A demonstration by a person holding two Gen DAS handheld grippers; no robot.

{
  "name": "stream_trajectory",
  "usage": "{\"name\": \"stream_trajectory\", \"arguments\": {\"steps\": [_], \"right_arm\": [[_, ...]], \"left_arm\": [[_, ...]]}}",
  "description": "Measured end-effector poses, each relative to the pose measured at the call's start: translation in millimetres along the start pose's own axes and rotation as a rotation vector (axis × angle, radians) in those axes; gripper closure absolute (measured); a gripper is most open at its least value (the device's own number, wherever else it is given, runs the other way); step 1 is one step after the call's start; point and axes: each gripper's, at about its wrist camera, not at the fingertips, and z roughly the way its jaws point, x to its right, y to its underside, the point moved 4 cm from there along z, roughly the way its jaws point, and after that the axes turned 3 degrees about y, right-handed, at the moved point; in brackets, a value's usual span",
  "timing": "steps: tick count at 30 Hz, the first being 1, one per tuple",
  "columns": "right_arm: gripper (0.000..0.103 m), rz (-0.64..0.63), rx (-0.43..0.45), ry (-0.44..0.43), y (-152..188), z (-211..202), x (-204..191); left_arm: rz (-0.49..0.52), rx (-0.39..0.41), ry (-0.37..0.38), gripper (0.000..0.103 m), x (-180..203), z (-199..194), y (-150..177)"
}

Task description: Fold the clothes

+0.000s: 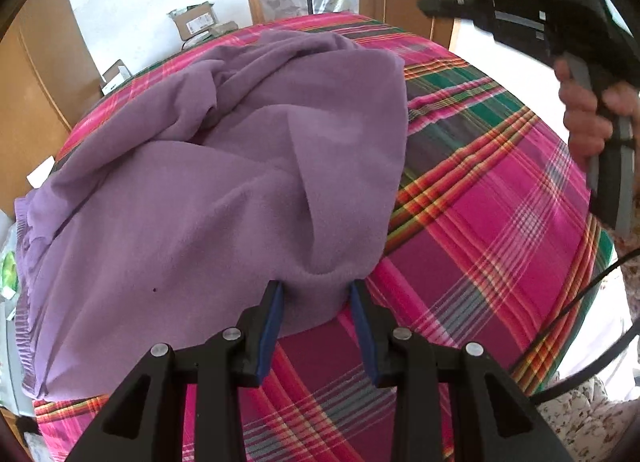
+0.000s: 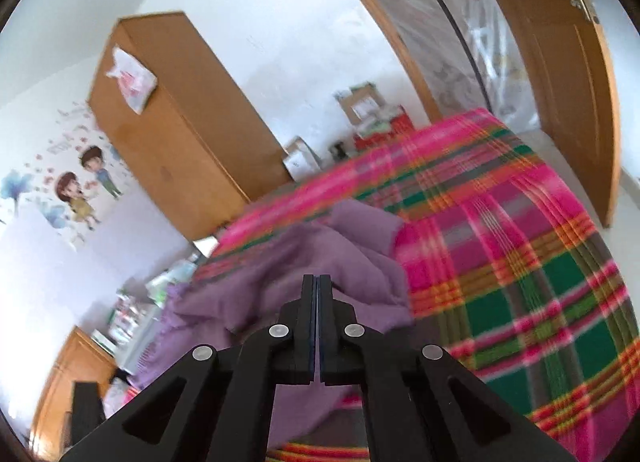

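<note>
Your left gripper (image 1: 317,290) has its jaws spread, one blue-padded finger on each side of a raised fold at the near edge of the purple garment (image 1: 224,166). The fingertips sit at the fold's flanks; you cannot tell from this view whether the pads press the cloth or only stand beside it. The fold bulges up between them.

Your right gripper (image 2: 317,286) has its jaws pressed together, pad against pad, with nothing visible between them. It hangs in the air above the garment (image 2: 320,258), tilted, and its view is blurred. In the left wrist view the same tool (image 1: 520,18) shows at upper right, well apart from the cloth, with your hand (image 1: 588,114) wrapped around its grey handle.

The garment lies crumpled on the bed cover (image 1: 480,222), a pink, green and orange plaid. It covers the left and middle of the bed, bunched into deep creases toward the far side; its left edge runs over the side of the bed. The right part of the cover lies bare.

A black cable (image 1: 580,294) curves across the lower right of the left wrist view. Beyond the bed stand cardboard boxes (image 1: 196,20) against a white wall, a wooden wardrobe (image 2: 176,122) and a wooden door (image 2: 560,62). Cartoon wall stickers (image 2: 80,186) show left of the wardrobe.
</note>
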Motion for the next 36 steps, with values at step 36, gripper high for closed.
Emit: {"name": "stream_trajectory", "arguments": {"steps": [36], "right_arm": [[0.096, 0.165, -0.179, -0.128, 10, 64, 26]], "left_arm": [[-0.107, 0.007, -0.011, 0.091, -23, 4, -13]]}}
